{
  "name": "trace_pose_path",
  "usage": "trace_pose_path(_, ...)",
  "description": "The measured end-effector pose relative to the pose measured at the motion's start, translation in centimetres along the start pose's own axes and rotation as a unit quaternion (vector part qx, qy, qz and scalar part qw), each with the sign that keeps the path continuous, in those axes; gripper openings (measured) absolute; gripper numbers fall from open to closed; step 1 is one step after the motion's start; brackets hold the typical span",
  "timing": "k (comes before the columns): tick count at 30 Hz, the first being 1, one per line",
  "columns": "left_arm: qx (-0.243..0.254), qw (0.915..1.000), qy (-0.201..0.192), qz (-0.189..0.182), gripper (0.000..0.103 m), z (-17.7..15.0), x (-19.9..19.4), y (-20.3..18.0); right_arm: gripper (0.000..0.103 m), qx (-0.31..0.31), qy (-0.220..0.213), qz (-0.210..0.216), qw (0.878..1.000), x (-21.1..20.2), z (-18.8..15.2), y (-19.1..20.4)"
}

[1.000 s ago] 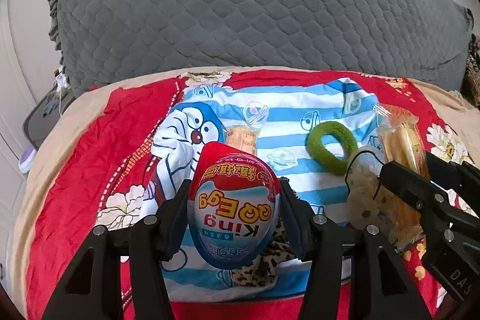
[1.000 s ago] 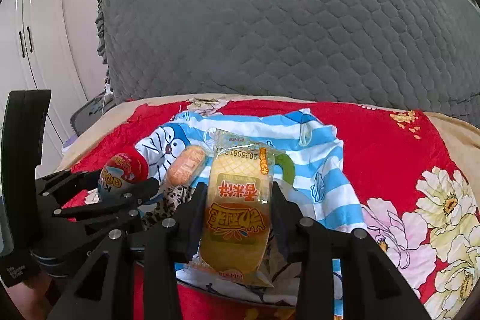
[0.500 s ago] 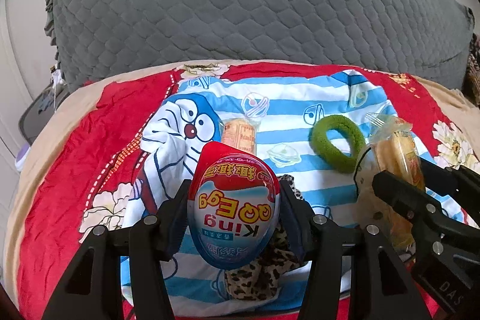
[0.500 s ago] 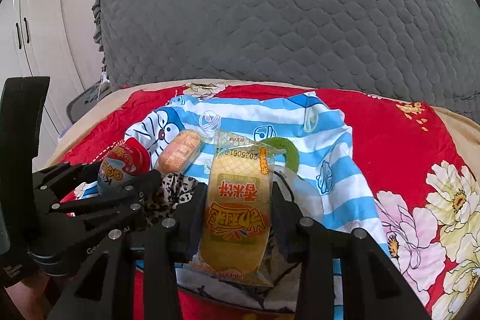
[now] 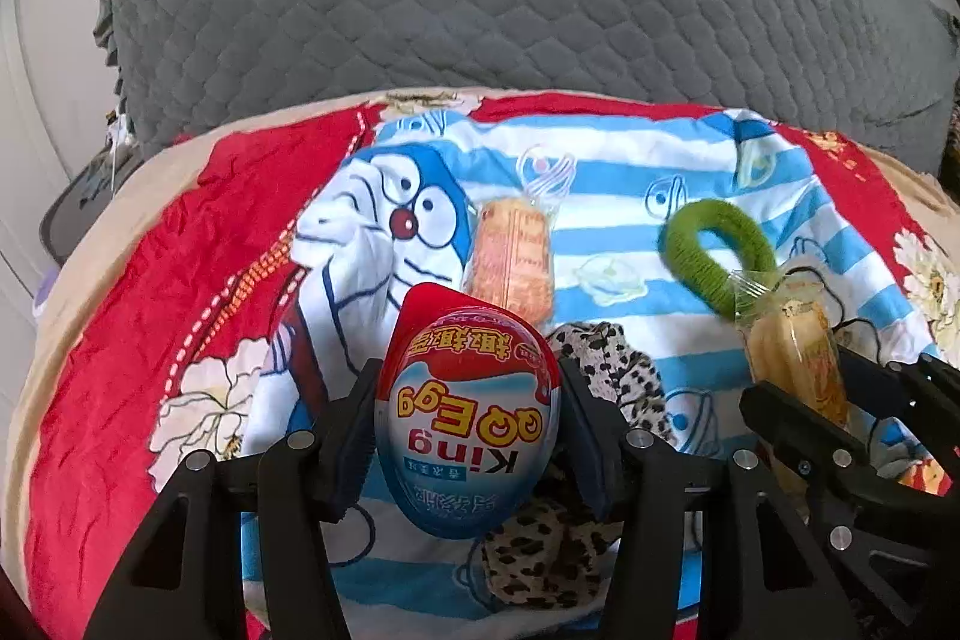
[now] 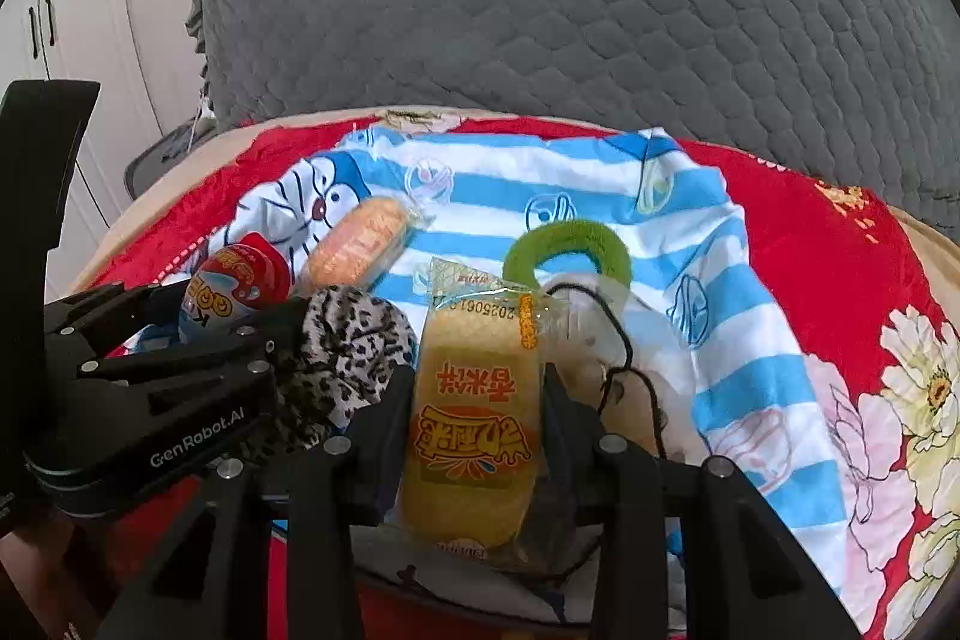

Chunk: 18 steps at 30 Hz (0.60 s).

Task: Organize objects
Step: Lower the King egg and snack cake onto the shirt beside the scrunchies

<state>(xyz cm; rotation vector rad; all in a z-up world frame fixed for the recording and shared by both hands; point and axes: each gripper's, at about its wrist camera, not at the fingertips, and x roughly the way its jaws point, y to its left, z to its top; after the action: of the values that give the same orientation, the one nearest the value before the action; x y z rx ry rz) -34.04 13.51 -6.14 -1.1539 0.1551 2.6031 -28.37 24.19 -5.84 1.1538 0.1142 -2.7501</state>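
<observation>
both claws loaded, drop zone straight ahead on the striped cloth

left gripper (image 5: 468,418) clenched on the toy egg (image 5: 468,412), egg upright-ish, narrow red end pointing forward, print upside down. right gripper (image 6: 477,418) clenched on the yellow snack pack (image 6: 474,412), its long axis running straight out along the fingers, sealed end forward.

the two claws sit side by side, near each other, left one a little further left and back. ahead of both: the blue striped cloth (image 5: 600,160) on the red bedspread (image 5: 180,280). on it lie an orange snack pack (image 5: 513,256), long axis pointing away, just beyond the egg, and a green hair ring (image 6: 567,244), just beyond the yellow pack's tip. leopard-print cloth (image 6: 348,340) sits between the claws.

judgement: left claw is nearer the orange pack, right nearer the ring; where each item is meant to go, cannot tell.
</observation>
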Motion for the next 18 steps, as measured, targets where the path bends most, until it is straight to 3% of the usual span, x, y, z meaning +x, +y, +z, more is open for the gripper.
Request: trace_pose_path(18,-0.003,0.9998,0.022,-0.005,0.058,-1.2,2.0,-0.2,0.040,0.015,0.025,0.009,1.000,1.7,-1.1,-0.3)
